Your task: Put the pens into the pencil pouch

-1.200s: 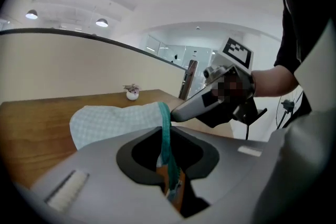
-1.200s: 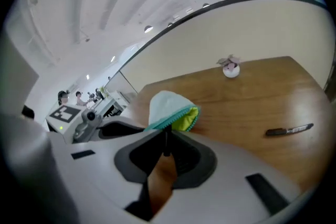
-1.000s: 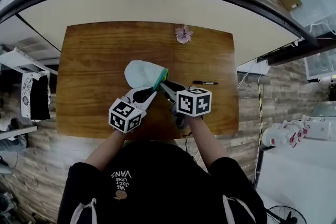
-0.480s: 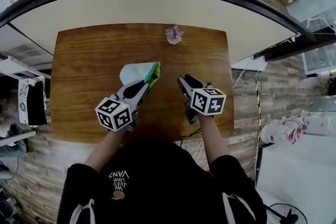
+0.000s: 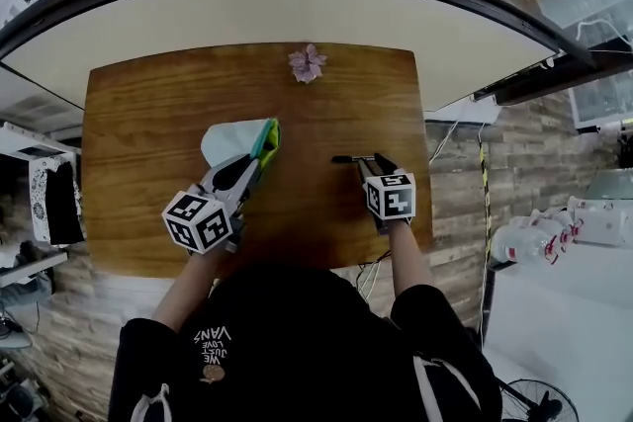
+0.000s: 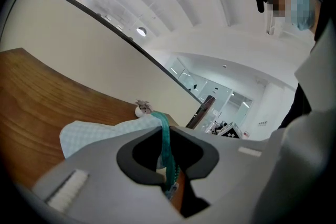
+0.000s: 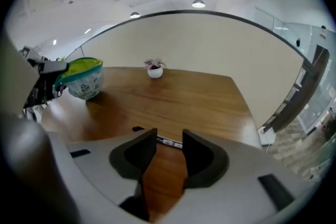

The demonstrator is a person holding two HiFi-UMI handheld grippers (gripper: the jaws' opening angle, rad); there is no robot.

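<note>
The pen (image 5: pixel 353 158), slim and black with a white printed band, lies flat on the right part of the wooden table (image 5: pixel 148 104), well apart from the pencil pouch (image 5: pixel 235 137). In the right gripper view its banded stretch shows in the gap just beyond the jaw tips. The right gripper (image 5: pixel 374 165) tilts down over it with its jaws opening. The dark pads stand either side of the pen without pressing on it.

The pouch is soft, pale mint checked fabric, rounded, with a teal zipper edge and a yellow-green lining at its open mouth. The left gripper (image 5: pixel 257 161) is clamped on that teal edge. A small pink flower in a white pot (image 5: pixel 307 64) stands near the table's far edge.
</note>
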